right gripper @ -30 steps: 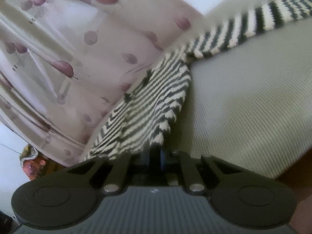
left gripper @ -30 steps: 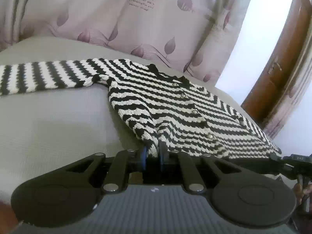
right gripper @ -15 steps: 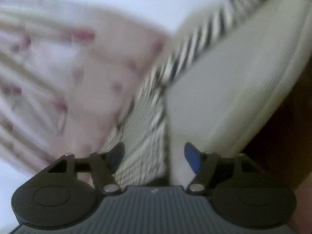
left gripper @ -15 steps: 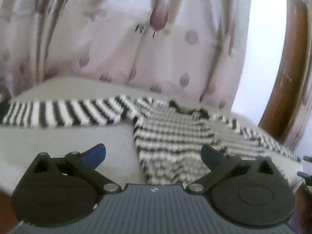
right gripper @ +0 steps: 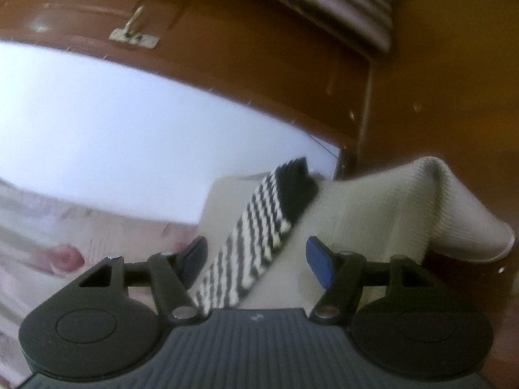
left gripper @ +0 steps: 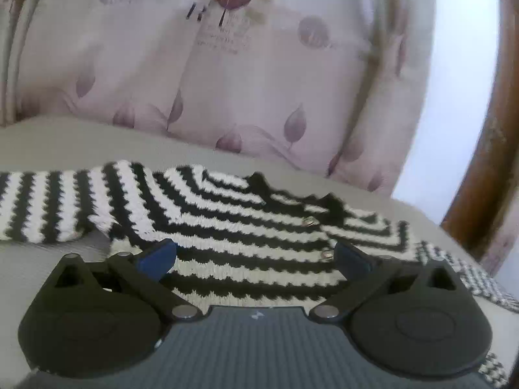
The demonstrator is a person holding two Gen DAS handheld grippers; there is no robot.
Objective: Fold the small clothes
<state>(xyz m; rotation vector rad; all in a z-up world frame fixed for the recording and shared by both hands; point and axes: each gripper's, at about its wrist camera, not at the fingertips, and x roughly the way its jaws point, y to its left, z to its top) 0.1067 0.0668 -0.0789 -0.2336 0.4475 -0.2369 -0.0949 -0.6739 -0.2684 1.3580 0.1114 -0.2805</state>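
A small black-and-white striped knitted cardigan (left gripper: pixel 233 227) with metal buttons lies flat on a grey-beige cloth-covered surface (left gripper: pixel 48 269). One sleeve (left gripper: pixel 42 204) stretches out to the left. My left gripper (left gripper: pixel 254 256) is open and empty, its blue pads (left gripper: pixel 159 254) spread over the cardigan's body. My right gripper (right gripper: pixel 258 257) is open and empty. The other sleeve (right gripper: pixel 256 230), ending in a black cuff, runs between its fingers toward the surface's corner.
A pale curtain (left gripper: pixel 227 74) with purple leaf prints hangs behind the surface. A brown wooden door (right gripper: pixel 227 32) with a handle stands on the right. The cloth's corner (right gripper: pixel 454 210) drapes over the surface edge.
Both grippers were shut on the cardigan's hem a second ago and have opened and let go. The right gripper has swung over to the right sleeve. The left has moved forward over the body.
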